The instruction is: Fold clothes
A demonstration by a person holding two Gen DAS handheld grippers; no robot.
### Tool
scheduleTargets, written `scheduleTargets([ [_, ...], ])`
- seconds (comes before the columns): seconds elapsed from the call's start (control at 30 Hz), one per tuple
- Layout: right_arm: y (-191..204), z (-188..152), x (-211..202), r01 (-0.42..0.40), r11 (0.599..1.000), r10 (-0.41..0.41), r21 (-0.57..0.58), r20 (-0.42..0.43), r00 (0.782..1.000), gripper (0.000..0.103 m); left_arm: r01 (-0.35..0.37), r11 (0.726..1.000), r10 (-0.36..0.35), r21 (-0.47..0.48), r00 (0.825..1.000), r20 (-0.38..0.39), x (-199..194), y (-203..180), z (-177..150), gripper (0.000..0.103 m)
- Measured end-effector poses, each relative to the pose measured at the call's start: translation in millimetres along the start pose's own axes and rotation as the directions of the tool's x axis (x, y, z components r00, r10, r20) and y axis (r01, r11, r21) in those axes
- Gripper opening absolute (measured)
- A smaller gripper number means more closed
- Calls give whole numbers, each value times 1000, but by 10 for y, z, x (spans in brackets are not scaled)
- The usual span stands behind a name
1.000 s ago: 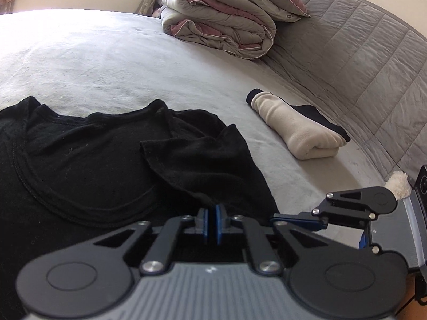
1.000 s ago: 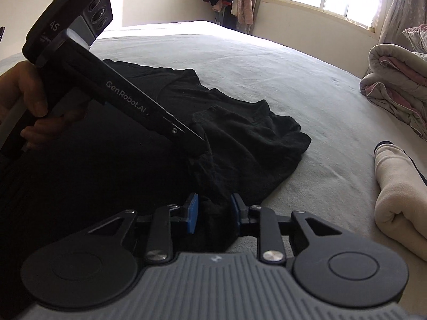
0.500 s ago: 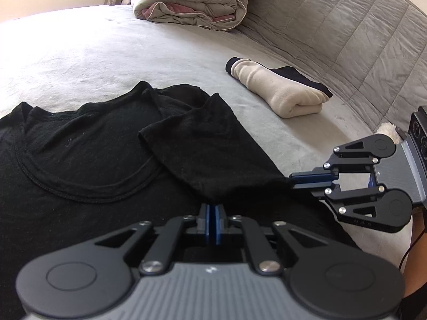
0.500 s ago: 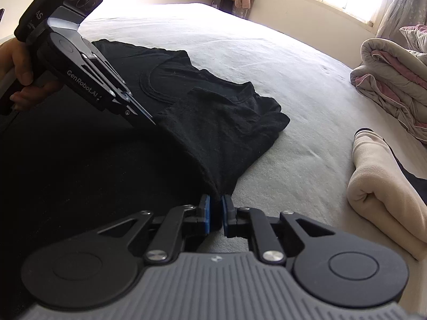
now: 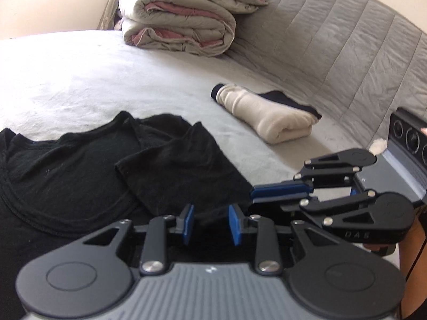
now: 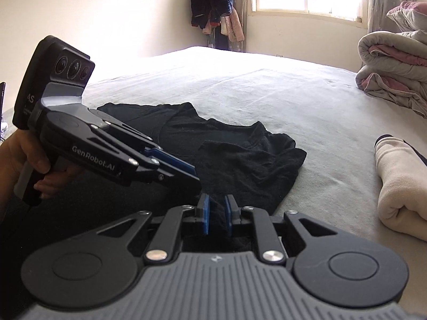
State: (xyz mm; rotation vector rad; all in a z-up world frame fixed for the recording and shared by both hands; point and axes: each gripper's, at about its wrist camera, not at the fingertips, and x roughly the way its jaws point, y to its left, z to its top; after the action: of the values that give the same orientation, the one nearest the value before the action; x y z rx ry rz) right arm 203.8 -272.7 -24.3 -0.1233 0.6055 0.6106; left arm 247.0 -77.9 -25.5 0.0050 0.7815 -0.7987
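Shirt laid flat on bed, sleeve folded inward. Left gripper, clamped a moment ago, now opening, cloth released between pads. Right gripper narrow, cloth still pinched. Sleeve fold judged placed; next fold due.

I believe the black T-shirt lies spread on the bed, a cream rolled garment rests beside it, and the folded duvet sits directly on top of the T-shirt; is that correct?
Not quite. The folded duvet is not on the black T-shirt; it sits apart from it at the far end of the bed, by the quilted headboard, as the left wrist view shows. The rest holds: the shirt lies on the bed with the cream rolled garment beside it.
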Motion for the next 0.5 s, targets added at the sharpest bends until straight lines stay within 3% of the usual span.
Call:
scheduleTargets([
  [0.1, 5, -75, 83, 18, 999, -20, -29, -69, 997, 18, 3, 999, -2, 54, 1000, -20, -54, -15, -41, 26],
  [0.3, -50, -60, 8, 16, 1000, -15, 9, -41, 999, 20, 7, 999, -5, 54, 999, -34, -120, 43, -63, 28],
  [0.33, -54, -45, 6, 21, 1000, -20, 14, -33, 999, 23, -3, 999, 5, 51, 999, -32, -128, 35, -48, 31],
  [0.43, -40, 1, -18, 31, 999, -31, 32, -6, 1000, 48, -48, 999, 48, 13, 999, -24, -164, 41, 43, 46],
  [0.5, 7, 30, -43, 30, 999, -30, 17, 12, 999, 48, -80, 996, 79, -27, 997, -23, -205, 66, 120, 47],
])
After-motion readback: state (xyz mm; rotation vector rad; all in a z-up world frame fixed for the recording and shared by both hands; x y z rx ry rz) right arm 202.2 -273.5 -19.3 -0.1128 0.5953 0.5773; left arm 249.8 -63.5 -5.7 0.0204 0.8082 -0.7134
